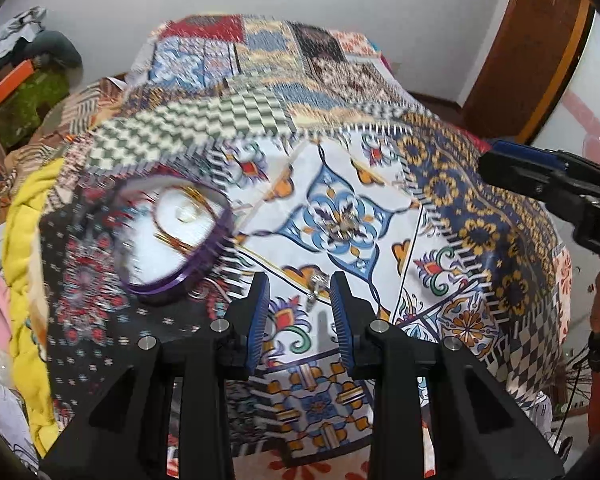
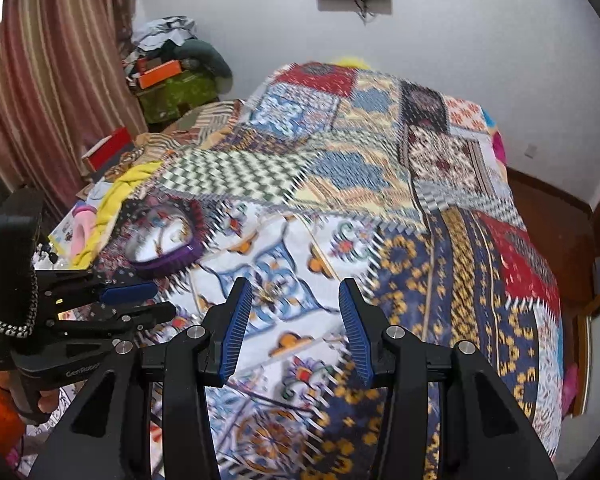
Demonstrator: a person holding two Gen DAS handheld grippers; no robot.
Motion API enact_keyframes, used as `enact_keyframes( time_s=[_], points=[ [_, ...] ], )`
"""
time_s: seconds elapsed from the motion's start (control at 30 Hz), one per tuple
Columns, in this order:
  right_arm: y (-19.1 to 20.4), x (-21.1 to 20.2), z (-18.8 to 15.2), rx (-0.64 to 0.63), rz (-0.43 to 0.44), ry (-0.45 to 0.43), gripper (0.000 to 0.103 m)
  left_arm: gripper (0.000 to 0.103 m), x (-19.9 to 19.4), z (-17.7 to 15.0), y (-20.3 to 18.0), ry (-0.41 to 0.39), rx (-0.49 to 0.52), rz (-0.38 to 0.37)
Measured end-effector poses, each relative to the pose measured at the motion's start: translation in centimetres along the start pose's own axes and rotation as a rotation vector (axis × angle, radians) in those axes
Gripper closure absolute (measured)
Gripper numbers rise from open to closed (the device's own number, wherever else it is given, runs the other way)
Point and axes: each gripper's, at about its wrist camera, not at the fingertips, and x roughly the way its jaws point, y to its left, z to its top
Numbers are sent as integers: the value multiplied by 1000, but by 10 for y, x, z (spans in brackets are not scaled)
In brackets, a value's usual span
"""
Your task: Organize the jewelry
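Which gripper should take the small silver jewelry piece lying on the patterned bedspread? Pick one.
Left. The left gripper is open with the small silver jewelry piece lying between its fingertips; the right gripper, also open, has only patterned bedspread ahead.

A round box [image 1: 172, 240] with a purple rim lies open on the bed's patterned quilt, its pale inside facing up. In it lie thin gold-and-red bangles [image 1: 180, 216] — blurred, so their number cannot be told — around a small pale piece at the middle. Nearer, on the white patch of quilt, a small silvery trinket [image 1: 315, 286] lies apart from the box, too blurred to name.
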Motion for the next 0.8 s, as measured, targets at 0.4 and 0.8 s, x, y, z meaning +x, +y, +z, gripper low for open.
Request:
enact_keyframes(
  time_s=[0.4, 0.8],
  points=[
    [-21, 22, -20, 50, 18, 80, 61, 73, 47, -8, -8, 99, 14, -14],
    [0, 62, -6, 13, 80, 140, 61, 89, 56, 0, -9, 50, 33, -8]
  ],
)
